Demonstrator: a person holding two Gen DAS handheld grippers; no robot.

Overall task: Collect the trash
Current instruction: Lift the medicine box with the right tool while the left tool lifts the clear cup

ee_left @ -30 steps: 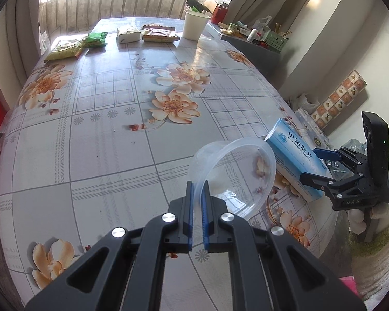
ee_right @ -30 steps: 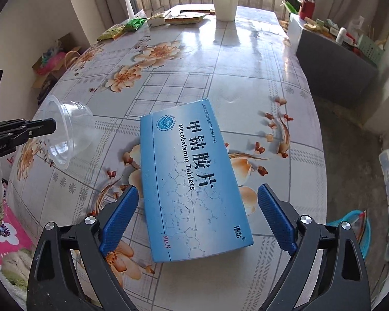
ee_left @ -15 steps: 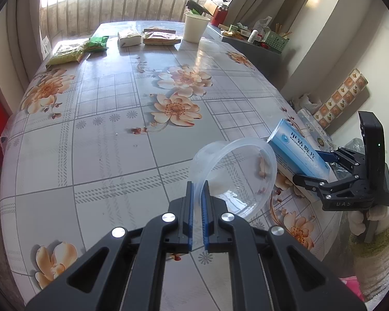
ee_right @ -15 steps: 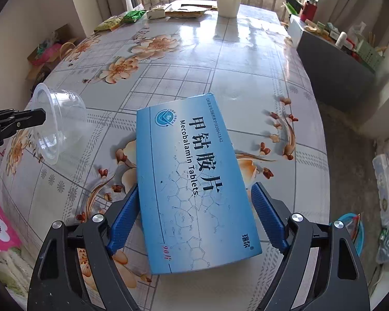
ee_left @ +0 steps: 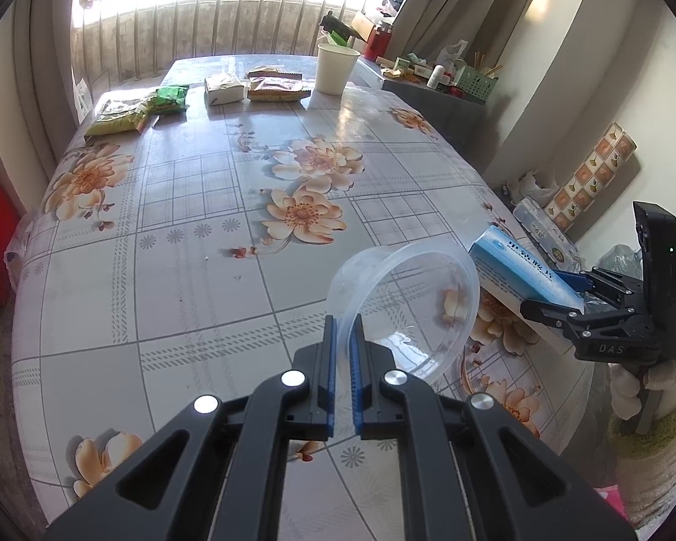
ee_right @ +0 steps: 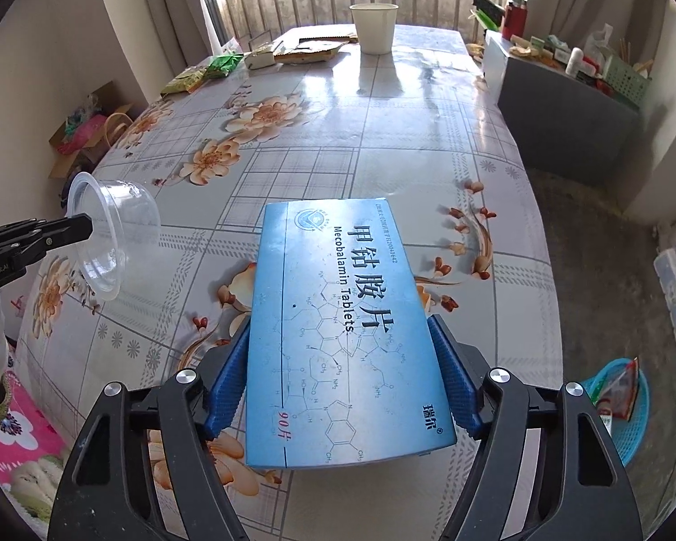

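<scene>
A clear plastic cup (ee_left: 410,306) hangs on its side just above the flowered table (ee_left: 180,234), and my left gripper (ee_left: 343,320) is shut on its rim. From the right wrist view the cup (ee_right: 108,234) and left gripper (ee_right: 83,225) are at the far left. A blue tablet box (ee_right: 333,270) sits between the blue pads of my right gripper (ee_right: 340,327). Its jaws are closing and the pads touch both long sides. In the left wrist view the box (ee_left: 518,270) is tilted up off the table in the right gripper (ee_left: 559,291).
A white paper cup (ee_left: 335,67), a tissue pack (ee_left: 223,90) and green snack packets (ee_left: 135,112) lie at the table's far end. A grey cabinet (ee_right: 563,112) stands right of the table. A blue basket (ee_right: 622,410) sits on the floor at the right.
The right gripper's jaws have narrowed from wide apart onto the sides of the blue box, and the box's near end has come up. The left gripper still holds the cup.
</scene>
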